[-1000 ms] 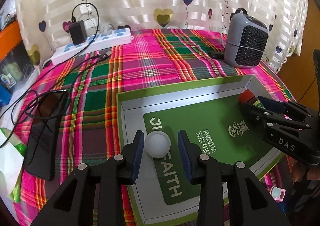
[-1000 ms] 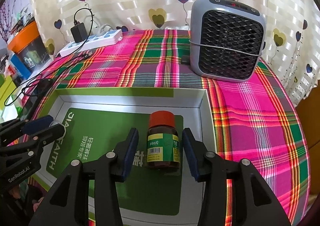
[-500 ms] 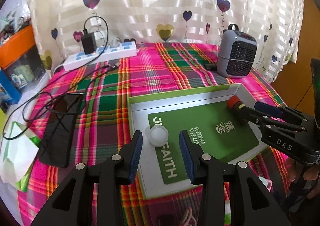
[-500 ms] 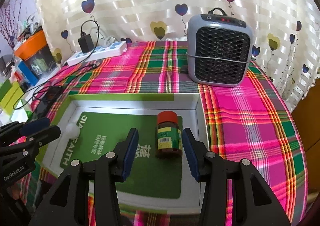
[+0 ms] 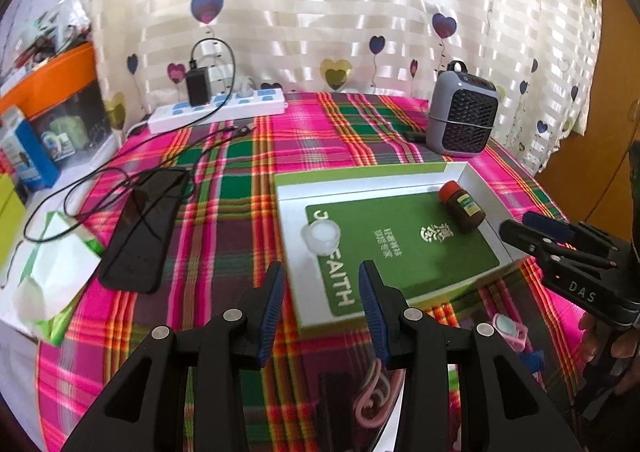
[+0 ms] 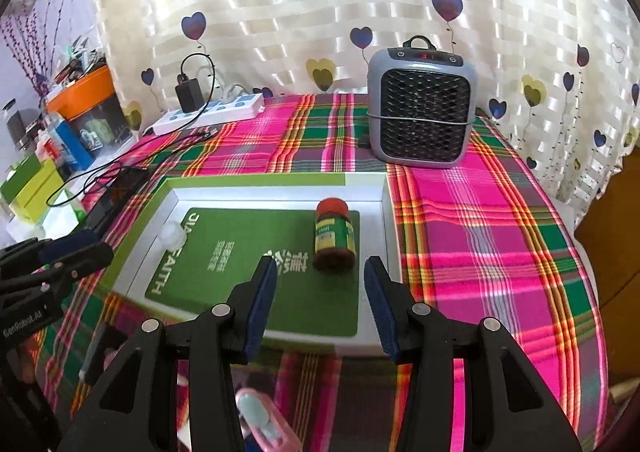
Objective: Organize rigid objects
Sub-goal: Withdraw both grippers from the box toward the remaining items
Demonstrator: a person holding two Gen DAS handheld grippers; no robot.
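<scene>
A green-and-white box tray [image 5: 372,180] [image 6: 276,184] lies on the plaid table. A small white round container [image 5: 321,238] [image 6: 173,235] sits at its left end. A brown pill bottle with a red cap [image 5: 461,206] [image 6: 333,235] stands at its right end. My left gripper [image 5: 322,302] is open and empty, back from the tray's near-left edge. My right gripper [image 6: 320,298] is open and empty, just short of the bottle; it also shows in the left wrist view [image 5: 560,248].
A grey heater [image 6: 420,110] stands behind the tray. A power strip with charger [image 5: 218,112], cables and a black phone [image 5: 142,230] lie left. A white-green carton [image 5: 52,268] sits at the left edge. Pink items [image 6: 260,422] lie near the front edge.
Both grippers have pulled back and up from the tray, leaving the white container and the pill bottle standing in it. Both stay open.
</scene>
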